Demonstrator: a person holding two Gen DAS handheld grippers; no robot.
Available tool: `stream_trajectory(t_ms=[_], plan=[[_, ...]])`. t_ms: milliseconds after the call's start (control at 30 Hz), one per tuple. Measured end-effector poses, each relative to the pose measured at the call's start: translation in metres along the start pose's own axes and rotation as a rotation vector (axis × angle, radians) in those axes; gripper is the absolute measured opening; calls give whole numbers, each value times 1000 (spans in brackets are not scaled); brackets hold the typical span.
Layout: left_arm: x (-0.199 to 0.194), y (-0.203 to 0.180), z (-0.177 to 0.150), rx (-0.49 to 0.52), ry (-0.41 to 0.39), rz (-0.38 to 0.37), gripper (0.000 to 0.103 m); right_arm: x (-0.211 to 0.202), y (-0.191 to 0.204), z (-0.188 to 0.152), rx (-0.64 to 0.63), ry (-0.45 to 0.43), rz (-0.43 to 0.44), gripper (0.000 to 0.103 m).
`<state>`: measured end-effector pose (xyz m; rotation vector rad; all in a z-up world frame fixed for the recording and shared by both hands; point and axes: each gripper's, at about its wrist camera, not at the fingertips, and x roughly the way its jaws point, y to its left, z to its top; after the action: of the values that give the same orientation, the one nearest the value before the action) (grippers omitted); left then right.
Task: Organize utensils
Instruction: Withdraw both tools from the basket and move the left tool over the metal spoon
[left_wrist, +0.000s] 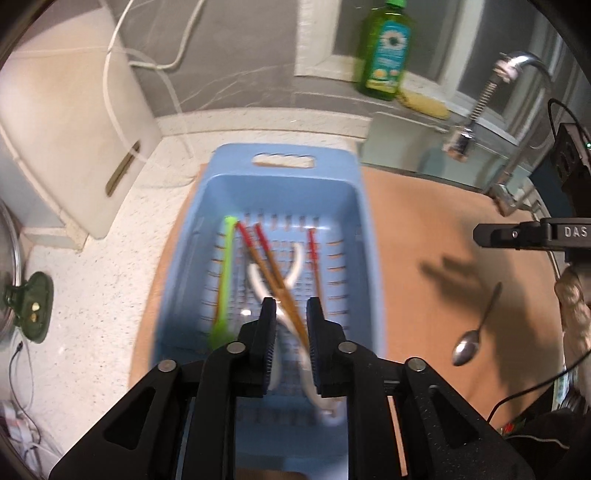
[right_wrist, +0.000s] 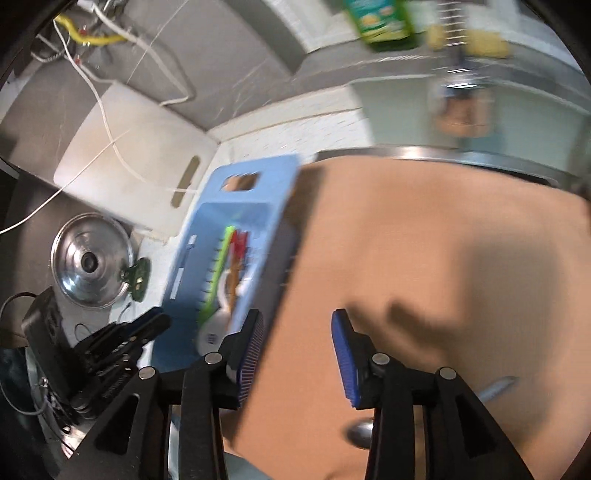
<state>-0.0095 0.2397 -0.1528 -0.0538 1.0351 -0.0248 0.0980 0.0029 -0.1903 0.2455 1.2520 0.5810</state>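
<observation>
The left gripper (left_wrist: 290, 314) hangs over the blue basket (left_wrist: 225, 184), its fingers parted with nothing between them. Under it in the basket lie brown chopsticks (left_wrist: 269, 258) with red ends, a green utensil (left_wrist: 224, 273) and white spoons (left_wrist: 258, 284). At about 3 o'clock a metal spoon (left_wrist: 476, 328) lies on the orange mat (left_wrist: 424, 221), apart from the basket. The right gripper (right_wrist: 297, 328) is spread wide and empty above the mat (right_wrist: 424, 240); the spoon (right_wrist: 360, 432) shows low between its arms, at 5 o'clock. The basket (right_wrist: 258, 173) is at 10 o'clock.
</observation>
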Motion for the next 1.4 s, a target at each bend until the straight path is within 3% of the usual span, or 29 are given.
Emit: stream_trajectory(t_ms=[300, 567, 633, 733, 1000, 1400], plan=[[4, -78, -7, 95, 9, -89, 21, -57, -67, -20, -2, -111, -77, 51], [9, -141, -18, 181, 26, -108, 23, -60, -101, -43, 7, -62, -89, 52], [10, -157, -22, 211, 27, -102, 36, -58, -105, -48, 4, -51, -100, 52], [13, -175, -27, 240, 29, -98, 40, -60, -109, -55, -9, -48, -112, 52], [16, -203, -34, 271, 28, -106, 41, -64, -110, -58, -39, -46, -142, 52], [24, -209, -37, 285, 33, -85, 46, -62, -127, -58, 3, -13, -135, 52]])
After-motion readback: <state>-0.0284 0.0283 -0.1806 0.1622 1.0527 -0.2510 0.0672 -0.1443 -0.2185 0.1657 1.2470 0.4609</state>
